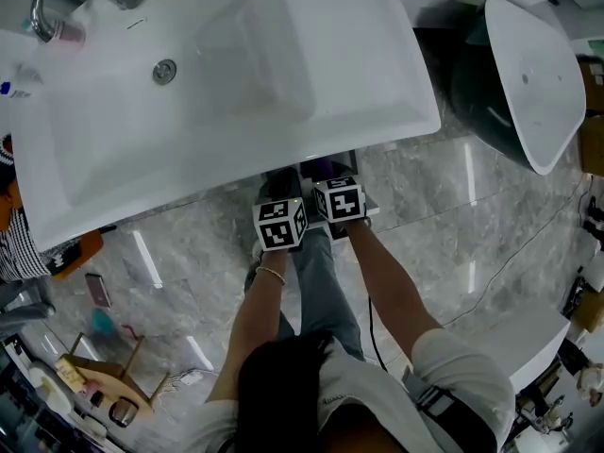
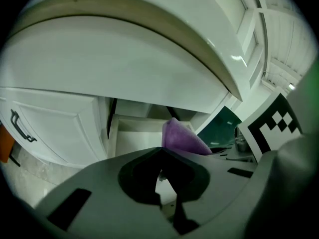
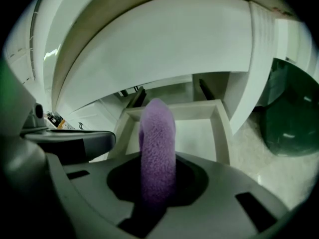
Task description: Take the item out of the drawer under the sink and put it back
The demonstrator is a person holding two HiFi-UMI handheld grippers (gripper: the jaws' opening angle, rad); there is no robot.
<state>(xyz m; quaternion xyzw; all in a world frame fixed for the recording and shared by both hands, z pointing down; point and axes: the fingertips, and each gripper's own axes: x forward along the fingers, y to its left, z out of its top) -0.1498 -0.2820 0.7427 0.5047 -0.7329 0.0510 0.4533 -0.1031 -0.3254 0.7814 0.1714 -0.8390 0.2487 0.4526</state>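
While I stand at the white sink, both tools sit side by side just beneath its front edge, their marker cubes showing in the head view above the grey marble floor.

Right gripper: jaws clenched on a purple fleecy cloth. The cloth stands upright between my pads and rises clear above the tips. It is in the air in front of the open drawer, not touching the drawer's walls or floor.

Left gripper: jaws brought together at the tips, nothing between them. From its view the same purple cloth shows just beyond and to the right of my tips, apart from them.

Drawer: white, pulled out from the cabinet under the basin. The part of its interior that shows is bare white. I cannot tell what lies at the very back, under the sink's overhang.

Cabinet door: white, closed, left of the drawer in the left gripper view, with a dark handle.

Other findings: a chrome faucet at the sink's far left corner; a second white basin off to my right, well apart from the work.
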